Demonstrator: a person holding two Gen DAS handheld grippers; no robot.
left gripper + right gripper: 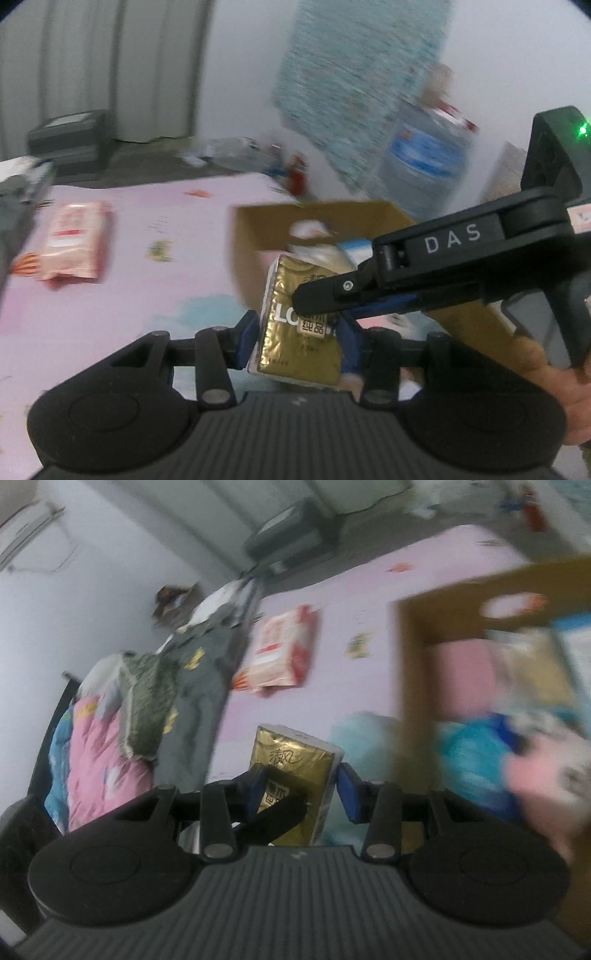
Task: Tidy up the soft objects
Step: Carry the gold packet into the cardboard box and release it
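Left wrist view: the left gripper [301,332] clamps the gold tissue pack [295,332], its print (only "LO" readable) partly hidden by the right gripper [317,295] marked "DAS". Right wrist view: blurred; the right gripper's jaws stand apart around the pack beside the cardboard box [417,686].

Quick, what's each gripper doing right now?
Left gripper: shut on the gold tissue pack.
Right gripper: around the same pack; grip cannot be told.
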